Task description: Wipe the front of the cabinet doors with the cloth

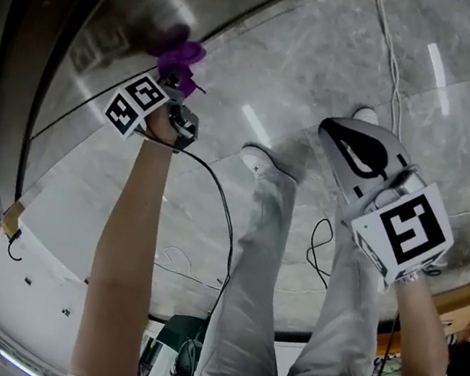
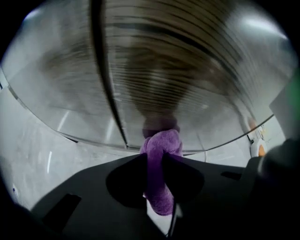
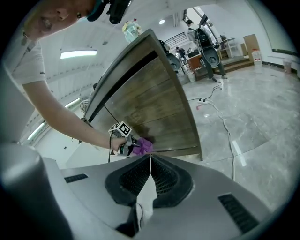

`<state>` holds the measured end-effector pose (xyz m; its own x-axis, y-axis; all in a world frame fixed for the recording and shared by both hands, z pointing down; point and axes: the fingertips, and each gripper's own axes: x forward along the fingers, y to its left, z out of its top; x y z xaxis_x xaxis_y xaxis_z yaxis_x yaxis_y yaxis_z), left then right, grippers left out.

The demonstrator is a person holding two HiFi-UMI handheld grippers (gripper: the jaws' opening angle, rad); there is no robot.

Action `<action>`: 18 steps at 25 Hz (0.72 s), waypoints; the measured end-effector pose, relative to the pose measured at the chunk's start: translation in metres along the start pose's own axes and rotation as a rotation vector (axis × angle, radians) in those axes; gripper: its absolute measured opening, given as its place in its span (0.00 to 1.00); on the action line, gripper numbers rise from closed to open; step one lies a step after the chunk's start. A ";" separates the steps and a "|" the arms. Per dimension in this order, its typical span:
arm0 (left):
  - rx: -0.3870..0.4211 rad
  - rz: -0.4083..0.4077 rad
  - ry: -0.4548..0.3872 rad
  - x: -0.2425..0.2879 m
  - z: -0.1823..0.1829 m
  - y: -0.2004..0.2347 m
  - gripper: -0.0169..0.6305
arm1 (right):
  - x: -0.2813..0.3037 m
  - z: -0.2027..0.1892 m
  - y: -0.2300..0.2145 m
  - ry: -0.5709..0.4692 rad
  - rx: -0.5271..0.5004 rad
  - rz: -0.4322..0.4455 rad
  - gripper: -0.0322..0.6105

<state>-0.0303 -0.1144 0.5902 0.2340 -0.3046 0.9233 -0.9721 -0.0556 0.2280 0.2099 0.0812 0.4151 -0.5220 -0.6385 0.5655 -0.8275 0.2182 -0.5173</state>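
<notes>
A purple cloth [image 1: 181, 59] is pinched in my left gripper [image 1: 174, 83], which is shut on it and presses it against the lower part of the wooden cabinet door [image 1: 129, 22]. In the left gripper view the cloth [image 2: 161, 159] stands between the black jaws, its tip touching the blurred door [image 2: 164, 70] near the dark seam between doors [image 2: 105, 79]. In the right gripper view the cloth [image 3: 143, 145] and left gripper [image 3: 133, 146] show low on the cabinet front [image 3: 150, 108]. My right gripper [image 1: 360, 159] hangs away from the cabinet over the floor, shut and empty.
A grey marble floor [image 1: 346, 58] spreads below the cabinet, crossed by a white cable [image 1: 391, 57] and a black cord [image 1: 223, 207]. The person's grey-trousered legs [image 1: 260, 303] stand between the grippers. Chairs and boxes [image 3: 211, 47] stand far behind the cabinet.
</notes>
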 end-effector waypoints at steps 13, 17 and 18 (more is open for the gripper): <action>0.186 0.037 0.090 -0.025 -0.037 0.035 0.16 | 0.023 -0.005 0.059 0.041 -0.041 0.131 0.09; 0.265 -0.100 0.134 0.002 -0.071 -0.046 0.16 | -0.005 -0.010 0.025 0.043 -0.034 0.107 0.09; 0.276 -0.142 0.135 0.011 -0.075 -0.073 0.16 | -0.014 -0.012 0.012 0.043 -0.030 0.089 0.09</action>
<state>0.0446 -0.0422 0.6073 0.3502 -0.1474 0.9250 -0.8933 -0.3495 0.2825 0.2051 0.1016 0.4082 -0.6015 -0.5838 0.5453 -0.7830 0.2952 -0.5476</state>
